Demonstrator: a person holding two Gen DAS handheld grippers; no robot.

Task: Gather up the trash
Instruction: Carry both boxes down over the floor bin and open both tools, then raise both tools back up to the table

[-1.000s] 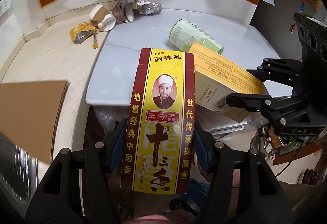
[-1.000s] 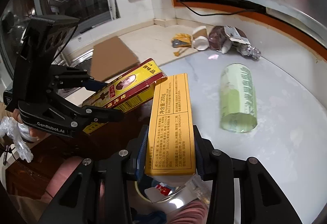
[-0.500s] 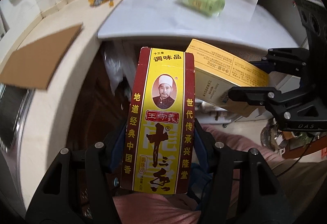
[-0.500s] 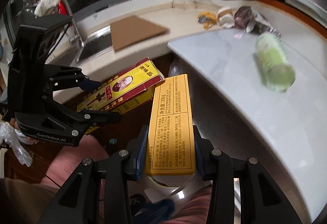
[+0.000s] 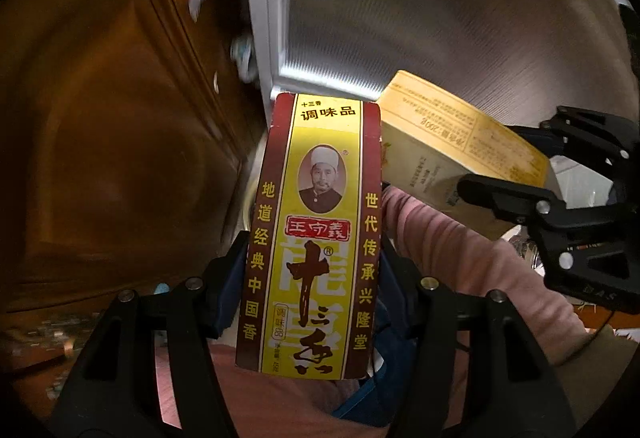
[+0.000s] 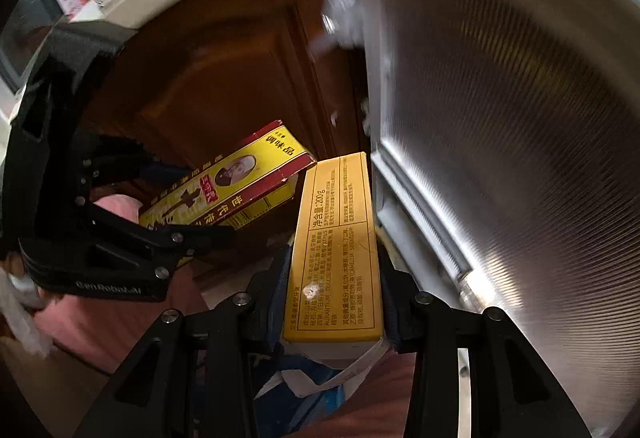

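Left wrist view: my left tongs (image 5: pixel 312 278) are clamped on a red-and-yellow seasoning box (image 5: pixel 316 234), its long axis running straight away from the camera along the fingers, printed face up. I can read "调味品" at its far end, "十三香" in large characters nearer me, "王守义" on a red band under an oval portrait, and "地道经典中国香" down the left border. To the right, my right tongs (image 5: pixel 520 174) grip a yellow carton (image 5: pixel 460 142) that slants up and left, its far corner just beside the seasoning box; whether they touch I cannot tell. A pink sleeve (image 5: pixel 460 258) lies beneath both. Beyond stand a brown wooden cabinet door (image 5: pixel 112 142) on the left and a ribbed silver panel (image 5: pixel 440 6) on the right.

Right wrist view: the yellow carton (image 6: pixel 336 250) points directly ahead, clenched at its near end, marked "净含量:200g" and "CAMELLIA SINENSIS". My left tongs (image 6: pixel 192 206), stamped "GenRobot.AI", hold the seasoning box (image 6: pixel 232 182) at left, angled up to the right. No container is clearly in sight.
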